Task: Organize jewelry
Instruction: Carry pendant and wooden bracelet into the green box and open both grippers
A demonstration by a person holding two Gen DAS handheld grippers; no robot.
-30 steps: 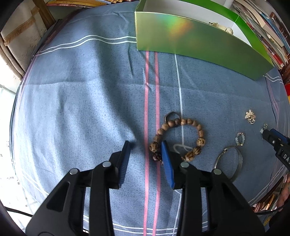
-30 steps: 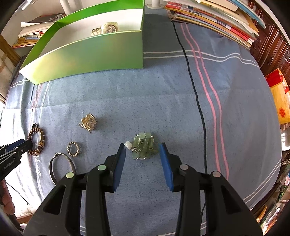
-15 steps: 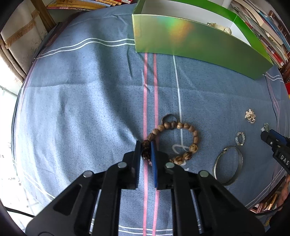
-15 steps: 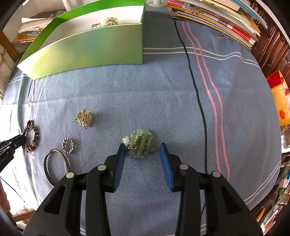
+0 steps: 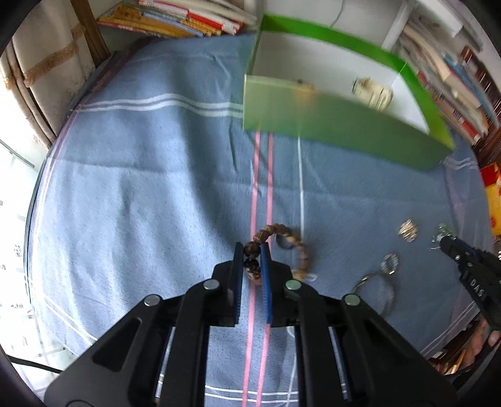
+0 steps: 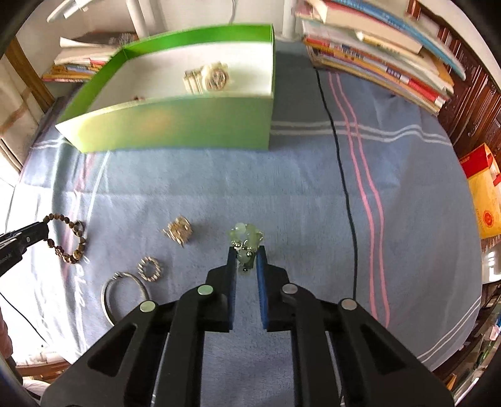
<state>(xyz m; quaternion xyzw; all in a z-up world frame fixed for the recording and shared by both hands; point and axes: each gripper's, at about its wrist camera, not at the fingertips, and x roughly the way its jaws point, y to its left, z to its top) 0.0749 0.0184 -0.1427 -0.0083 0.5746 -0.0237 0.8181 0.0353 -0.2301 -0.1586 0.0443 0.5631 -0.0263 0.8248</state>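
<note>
My left gripper (image 5: 252, 250) is shut on a brown wooden bead bracelet (image 5: 291, 241), lifted off the blue cloth and hanging to the right; it also shows in the right wrist view (image 6: 67, 238). My right gripper (image 6: 246, 250) is shut on a pale green bead bracelet (image 6: 245, 239), held just above the cloth. The green box (image 6: 175, 122) stands at the back with a cream watch (image 6: 209, 76) inside. A gold brooch (image 6: 178, 231), a small beaded ring (image 6: 150, 268) and a silver bangle (image 6: 122, 291) lie on the cloth between the grippers.
Stacks of books (image 6: 385, 53) line the back right, more books (image 5: 175, 18) the back left. A red and yellow box (image 6: 483, 194) sits at the right edge. A black cable (image 6: 341, 175) runs across the striped cloth.
The left gripper closed on the wooden bracelet and lifted it. The right gripper closed on the green bead bracelet and raised it. Both views now look more toward the green box.
</note>
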